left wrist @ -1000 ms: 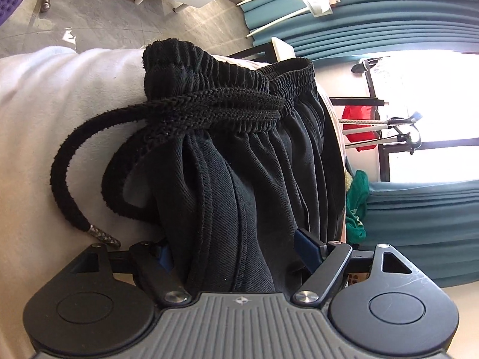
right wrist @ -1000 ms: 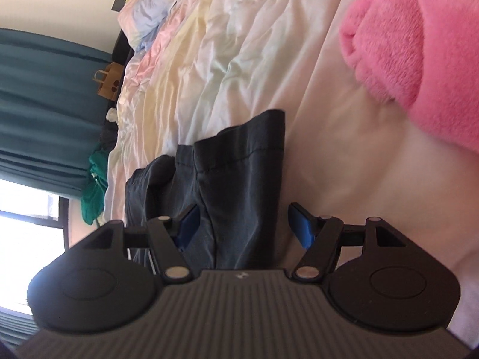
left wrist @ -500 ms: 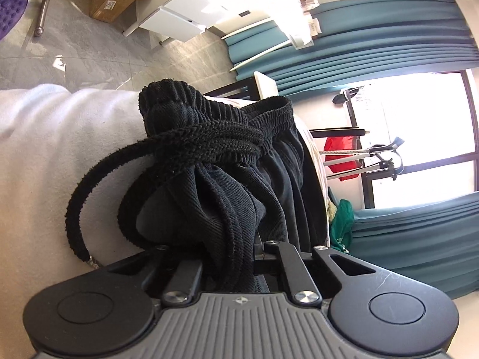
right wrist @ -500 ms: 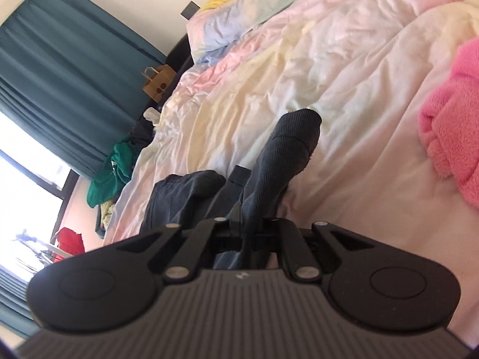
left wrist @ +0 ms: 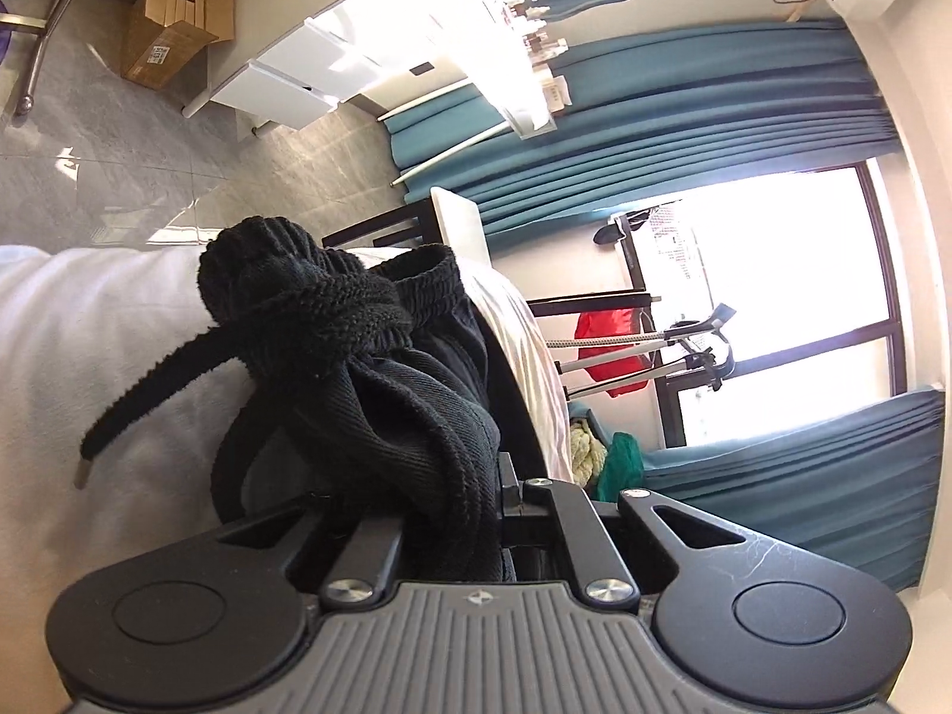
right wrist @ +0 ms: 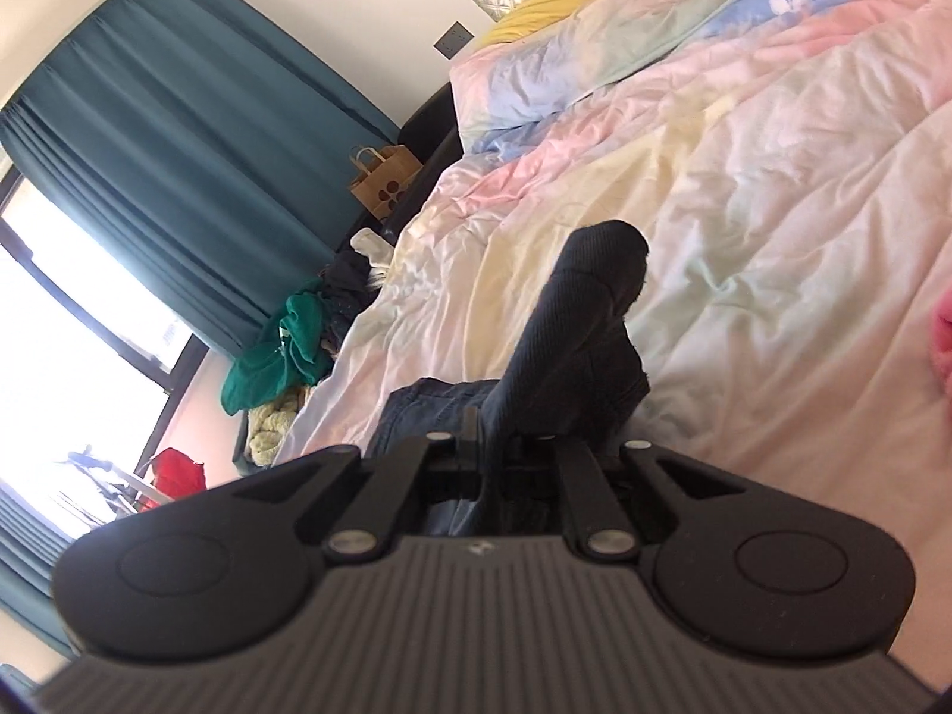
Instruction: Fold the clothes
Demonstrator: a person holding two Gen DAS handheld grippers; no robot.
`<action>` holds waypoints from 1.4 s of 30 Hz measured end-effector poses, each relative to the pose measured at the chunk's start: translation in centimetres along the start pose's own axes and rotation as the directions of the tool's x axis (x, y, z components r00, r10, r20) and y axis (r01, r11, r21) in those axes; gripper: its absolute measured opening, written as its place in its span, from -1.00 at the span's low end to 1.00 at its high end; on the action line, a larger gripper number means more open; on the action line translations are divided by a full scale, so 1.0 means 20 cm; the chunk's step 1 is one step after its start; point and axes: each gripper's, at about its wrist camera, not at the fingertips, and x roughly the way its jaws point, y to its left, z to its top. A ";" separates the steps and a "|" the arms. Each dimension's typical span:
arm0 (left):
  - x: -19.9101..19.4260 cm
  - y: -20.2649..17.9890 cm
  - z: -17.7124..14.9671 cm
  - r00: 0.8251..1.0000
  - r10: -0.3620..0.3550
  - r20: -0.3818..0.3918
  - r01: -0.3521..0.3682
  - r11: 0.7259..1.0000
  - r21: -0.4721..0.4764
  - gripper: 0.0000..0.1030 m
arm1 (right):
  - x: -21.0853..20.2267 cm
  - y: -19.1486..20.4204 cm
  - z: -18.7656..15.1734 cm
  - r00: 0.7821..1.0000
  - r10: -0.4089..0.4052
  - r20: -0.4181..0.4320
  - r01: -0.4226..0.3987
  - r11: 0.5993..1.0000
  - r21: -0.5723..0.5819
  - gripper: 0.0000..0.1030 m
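Both grippers pinch the black drawstring shorts (left wrist: 410,416), left gripper (left wrist: 452,535) at the bunched waistband (left wrist: 309,297), right gripper (right wrist: 494,464) at a leg hem (right wrist: 595,297), lifting them off the bed (right wrist: 744,208); the fold needs both ends carried level together

Two matching handheld units. Left gripper (left wrist: 458,511): matte black plastic, a ribbed grey housing at the centre bearing a small diamond mark, round raised discs on both flanking lobes, triangular cut-outs, black linkage bars pinned with silver screws, faint scratches on one lobe. Right gripper (right wrist: 485,458): same black lobes, ribbed grey centre, silver screw heads, flat black linkage bars.
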 end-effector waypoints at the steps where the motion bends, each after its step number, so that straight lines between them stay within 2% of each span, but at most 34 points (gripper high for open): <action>1: 0.06 -0.08 0.02 1.000 0.000 0.004 0.000 1.000 0.010 -0.85 | 0.05 0.06 0.01 1.000 0.003 0.000 -0.003 1.000 -0.010 -0.87; 5: 0.41 -0.38 0.11 1.000 0.018 0.017 -0.019 0.997 0.069 -0.85 | 0.26 0.29 0.04 1.000 0.015 0.002 -0.014 0.999 -0.050 -0.87; 8: 0.76 -0.54 0.15 0.998 0.059 0.024 -0.062 0.992 0.106 -0.85 | 0.42 0.46 0.06 1.000 0.021 0.002 -0.021 0.997 -0.080 -0.87; 10: 1.03 -0.59 0.17 0.994 0.105 0.021 -0.106 0.986 0.127 -0.85 | 0.63 0.56 0.01 1.000 -0.013 -0.020 0.010 0.994 -0.105 -0.87; 16: 1.71 -0.56 0.18 0.971 0.241 0.001 -0.237 0.953 0.191 -0.83 | 1.18 0.70 -0.19 0.990 -0.129 -0.059 0.113 0.969 -0.218 -0.87; 19: 1.91 -0.51 0.19 0.958 0.285 -0.023 -0.274 0.938 0.213 -0.82 | 1.34 0.70 -0.28 0.983 -0.167 -0.076 0.142 0.954 -0.265 -0.86; 22: 2.00 -0.48 0.19 0.955 0.292 -0.054 -0.270 0.930 0.249 -0.76 | 1.43 0.68 -0.30 0.979 -0.175 -0.100 0.141 0.949 -0.281 -0.79; 23: 2.00 -0.48 0.20 0.957 0.281 -0.068 -0.255 0.933 0.254 -0.73 | 1.44 0.68 -0.30 0.979 -0.169 -0.113 0.133 0.952 -0.276 -0.77; 24: 2.00 -0.49 0.20 0.961 0.265 -0.082 -0.237 0.937 0.257 -0.57 | 1.43 0.67 -0.28 0.980 -0.153 -0.126 0.116 0.959 -0.260 -0.74; 25: 1.98 -0.49 0.22 0.963 0.251 -0.100 -0.218 0.940 0.263 -0.51 | 1.41 0.66 -0.26 0.982 -0.126 -0.142 0.089 0.966 -0.243 -0.64; 26: 1.96 -0.49 0.22 0.963 0.244 -0.112 -0.207 0.940 0.271 -0.32 | 1.39 0.65 -0.25 0.983 -0.100 -0.157 0.063 0.972 -0.228 -0.49; 27: 1.91 -0.50 0.23 0.965 0.237 -0.115 -0.196 0.938 0.285 -0.13 | 1.35 0.64 -0.22 0.984 -0.080 -0.161 0.042 0.973 -0.227 -0.43; 29: 1.78 -0.50 0.24 0.971 0.212 -0.115 -0.168 0.938 0.304 0.04 | 1.25 0.63 -0.17 0.985 -0.039 -0.166 0.000 0.974 -0.226 -0.09; 31: 1.64 -0.49 0.23 0.973 0.196 -0.122 -0.151 0.941 0.304 0.33 | 1.11 0.59 -0.11 0.988 0.000 -0.152 -0.033 0.976 -0.214 0.13; 32: 1.57 -0.48 0.22 0.974 0.194 -0.117 -0.152 0.942 0.300 0.57 | 1.04 0.56 -0.09 0.989 0.011 -0.146 -0.040 0.979 -0.199 0.18; 33: 1.49 -0.46 0.21 0.975 0.196 -0.109 -0.157 0.943 0.292 0.66 | 0.97 0.53 -0.06 0.990 0.015 -0.142 -0.041 0.982 -0.182 0.21; 34: 1.41 -0.42 0.19 0.976 0.188 -0.109 -0.152 0.948 0.280 0.65 | 0.91 0.50 -0.04 0.990 0.020 -0.140 -0.043 0.985 -0.164 0.29; 37: 1.13 -0.24 0.15 0.974 0.188 -0.130 -0.157 0.964 0.214 0.66 | 0.69 0.36 -0.01 0.987 0.031 -0.159 -0.049 0.993 -0.105 0.31; 40: 0.95 -0.05 0.12 0.973 0.182 -0.139 -0.168 0.980 0.106 0.67 | 0.53 0.18 -0.03 0.982 0.049 -0.184 -0.049 0.999 0.003 0.31; 42: 0.88 0.08 0.10 0.970 0.198 -0.143 -0.196 0.980 0.025 0.65 | 0.49 0.09 -0.07 0.974 0.055 -0.220 -0.041 0.997 0.067 0.31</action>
